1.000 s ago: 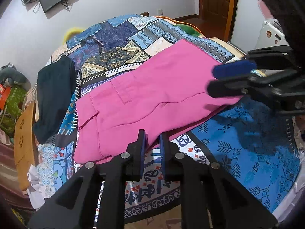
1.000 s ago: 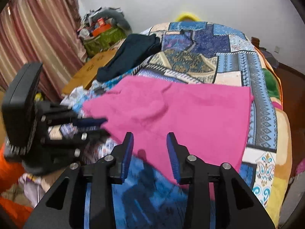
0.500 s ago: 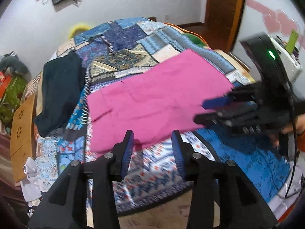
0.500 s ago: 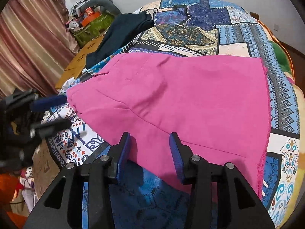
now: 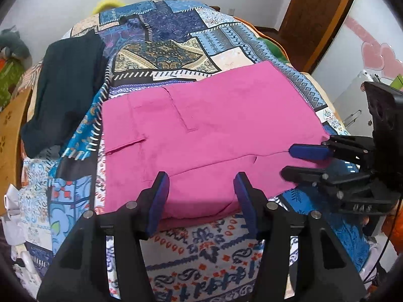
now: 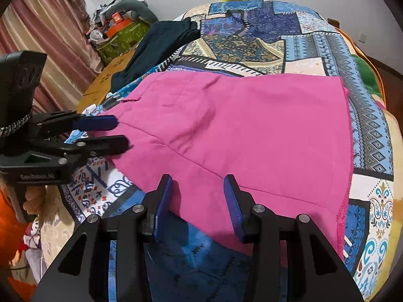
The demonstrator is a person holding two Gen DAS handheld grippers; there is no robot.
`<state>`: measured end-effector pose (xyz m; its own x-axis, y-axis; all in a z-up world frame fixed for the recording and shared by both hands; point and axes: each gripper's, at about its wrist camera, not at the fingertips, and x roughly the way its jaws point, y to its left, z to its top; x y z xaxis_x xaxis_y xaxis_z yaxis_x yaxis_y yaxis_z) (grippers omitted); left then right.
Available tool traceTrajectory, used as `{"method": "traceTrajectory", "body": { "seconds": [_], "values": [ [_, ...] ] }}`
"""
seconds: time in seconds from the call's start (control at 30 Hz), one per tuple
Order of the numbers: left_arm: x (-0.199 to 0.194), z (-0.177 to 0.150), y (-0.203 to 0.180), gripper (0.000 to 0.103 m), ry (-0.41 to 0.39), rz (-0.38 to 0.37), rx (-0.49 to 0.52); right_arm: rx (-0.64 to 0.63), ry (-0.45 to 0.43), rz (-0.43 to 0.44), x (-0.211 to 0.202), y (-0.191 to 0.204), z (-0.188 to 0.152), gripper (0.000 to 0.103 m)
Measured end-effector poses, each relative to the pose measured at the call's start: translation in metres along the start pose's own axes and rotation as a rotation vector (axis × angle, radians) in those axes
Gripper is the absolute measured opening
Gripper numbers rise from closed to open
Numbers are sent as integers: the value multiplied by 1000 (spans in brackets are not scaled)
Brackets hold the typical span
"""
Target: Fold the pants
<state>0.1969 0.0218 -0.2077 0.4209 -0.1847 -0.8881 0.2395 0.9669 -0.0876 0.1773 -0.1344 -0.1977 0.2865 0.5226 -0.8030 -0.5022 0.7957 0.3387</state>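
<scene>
The pink pants (image 5: pixel 214 130) lie folded and flat on a patchwork bedspread (image 5: pixel 176 37); they also show in the right wrist view (image 6: pixel 252 130). My left gripper (image 5: pixel 201 198) is open and empty, its fingers just over the pants' near waist edge. My right gripper (image 6: pixel 197 201) is open and empty over the near edge at the leg end. Each gripper shows in the other's view: the right gripper (image 5: pixel 302 161) at the pants' right edge, the left gripper (image 6: pixel 108 133) at their left edge.
A dark navy garment (image 5: pixel 65 85) lies at the bed's left side, seen also in the right wrist view (image 6: pixel 156 47). A wooden board (image 6: pixel 105 80) and a green box with clutter (image 6: pixel 118 35) stand beyond it by striped curtains. A wooden door (image 5: pixel 317 12) is at back right.
My left gripper went from nearly shut to wide open and came in over the pants' near edge. My right gripper stayed open and moved closer over the leg end.
</scene>
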Motion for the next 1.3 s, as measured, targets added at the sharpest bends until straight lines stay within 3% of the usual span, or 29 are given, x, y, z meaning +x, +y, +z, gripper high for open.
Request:
{"method": "traceTrajectory", "body": {
  "seconds": [0.1,0.27,0.47,0.63,0.77,0.9,1.07,1.3],
  "values": [
    [-3,-6,6,57,-4,48,6,25,-2,-12,-3,-9,-4,39],
    [-9,-11,24,61,-11,-2,-55,28,1,-55,-13,-21,-11,38],
    [-17,-21,37,60,-30,2,-95,67,-9,-90,-28,-41,-25,38],
    [-20,-29,40,61,-25,71,-84,115,-28,-127,-44,-54,-34,38],
    [-20,-36,56,63,-15,-1,-155,160,-38,-151,-56,-64,-42,38],
    [-26,-37,63,63,-12,70,-158,186,-42,-160,-66,-70,-47,39],
    [-38,-30,75,63,-32,90,-187,176,-115,-181,-83,-69,-37,40],
    [-48,15,93,63,-97,89,-219,140,-183,-192,-89,-72,-4,42]
  ]
}}
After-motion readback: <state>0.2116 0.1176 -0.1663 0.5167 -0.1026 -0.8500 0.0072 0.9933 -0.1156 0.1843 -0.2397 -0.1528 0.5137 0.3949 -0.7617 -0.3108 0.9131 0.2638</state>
